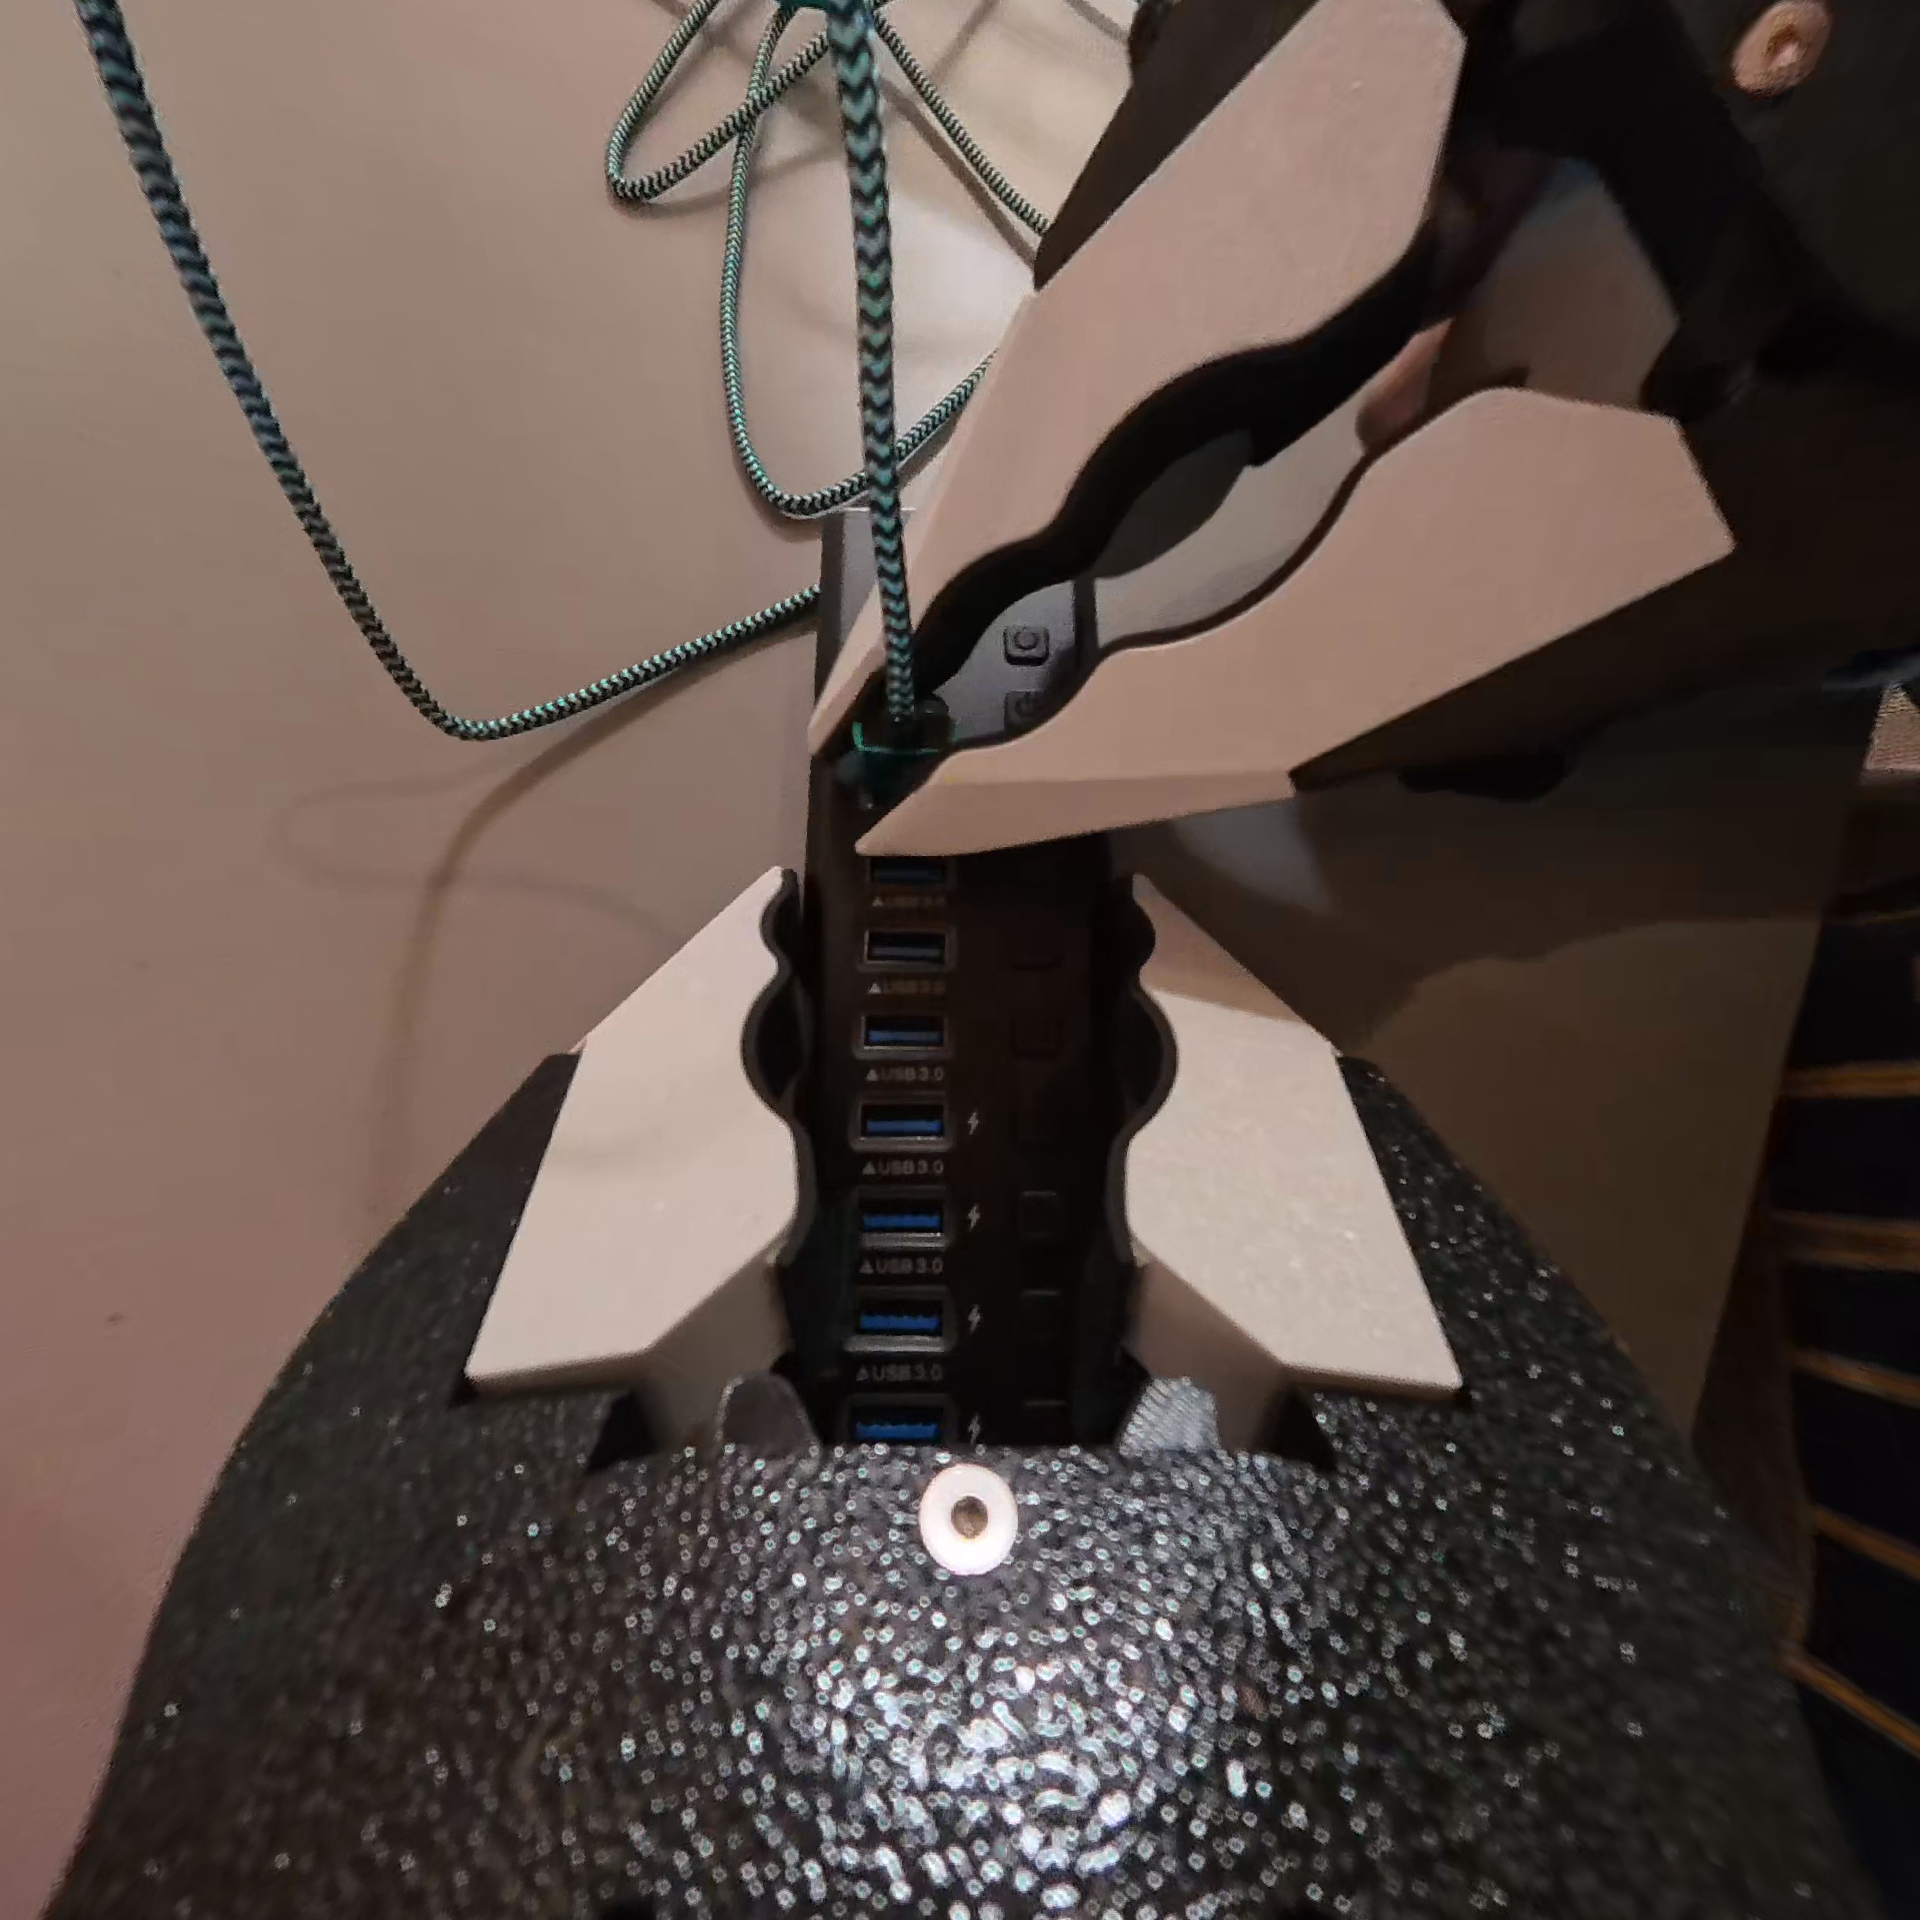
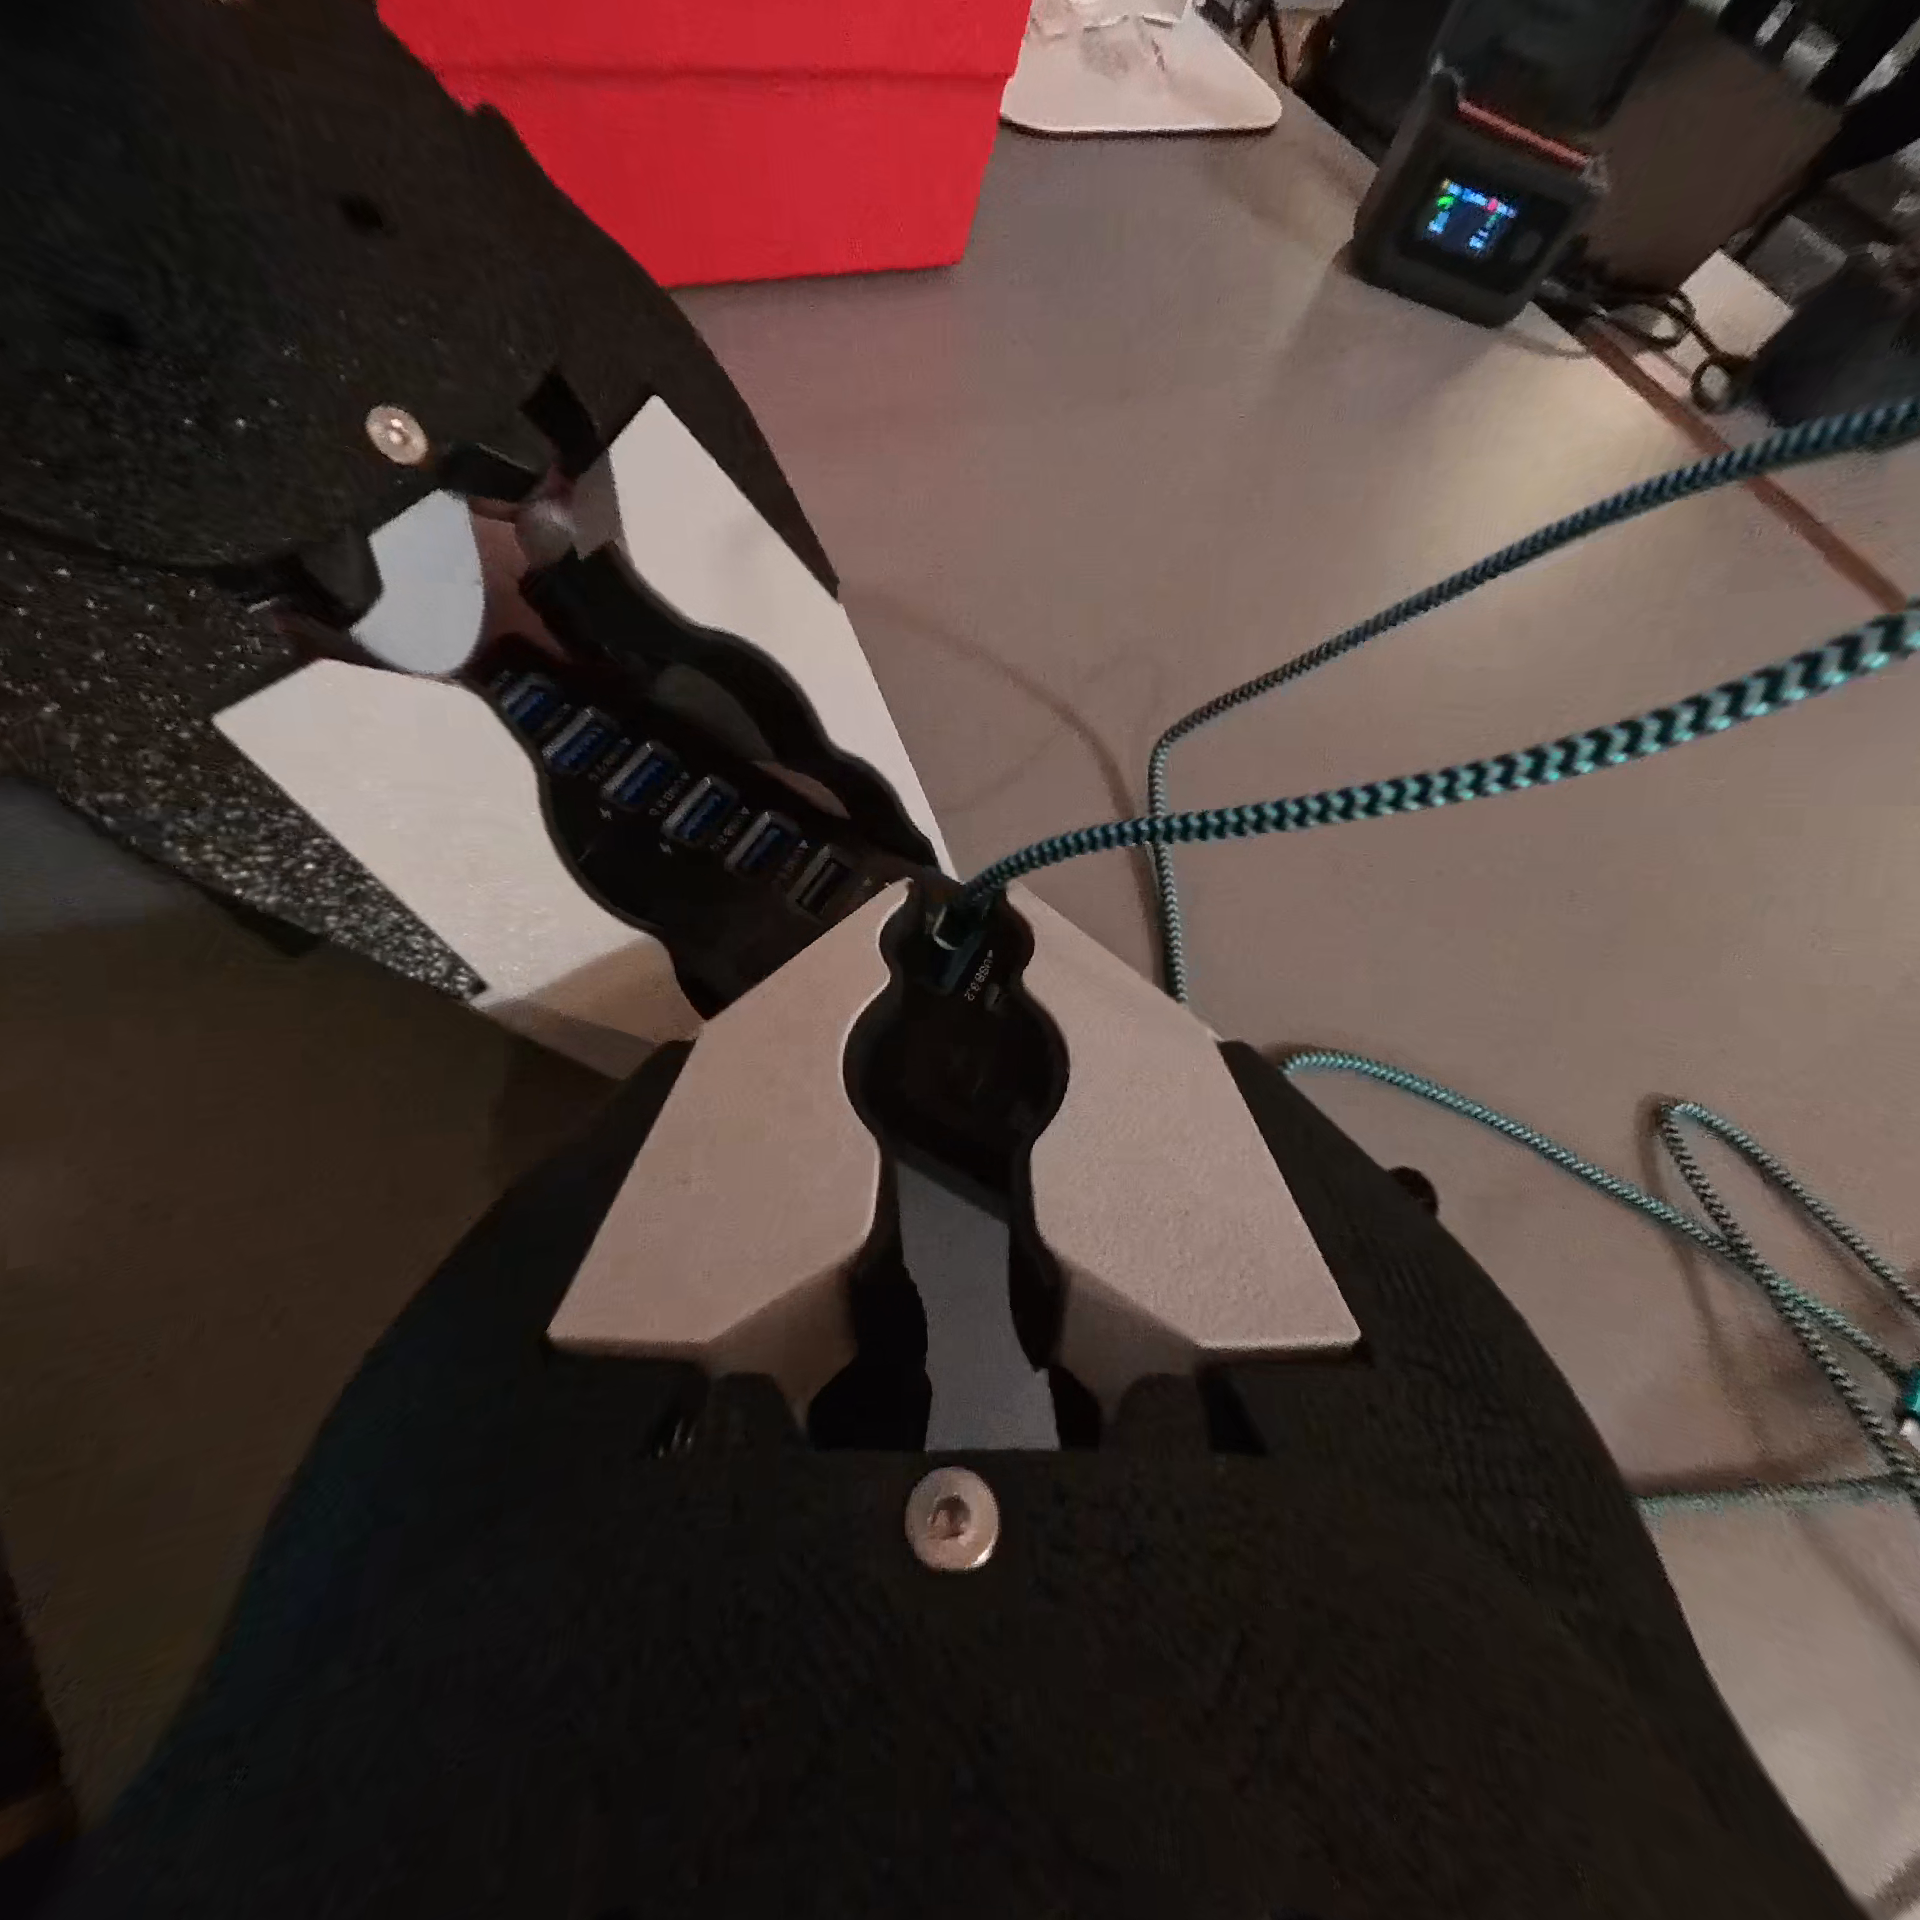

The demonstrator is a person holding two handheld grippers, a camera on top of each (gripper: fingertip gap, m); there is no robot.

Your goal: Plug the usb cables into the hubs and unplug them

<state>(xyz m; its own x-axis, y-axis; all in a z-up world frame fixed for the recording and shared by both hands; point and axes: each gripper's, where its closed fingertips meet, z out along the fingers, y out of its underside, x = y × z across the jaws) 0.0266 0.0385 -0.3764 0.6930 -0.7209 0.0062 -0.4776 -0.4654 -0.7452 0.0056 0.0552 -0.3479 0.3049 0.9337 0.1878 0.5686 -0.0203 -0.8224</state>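
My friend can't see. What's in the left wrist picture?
The left hand-held gripper clamps a black USB hub with blue ports. The right hand-held gripper pinches a braided teal cable plug at the hub's far end.

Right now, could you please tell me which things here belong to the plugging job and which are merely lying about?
Job:
hub
braided cable
plug
left claw
right claw

Lying about:
red box
black device with a screen
loose cable coils
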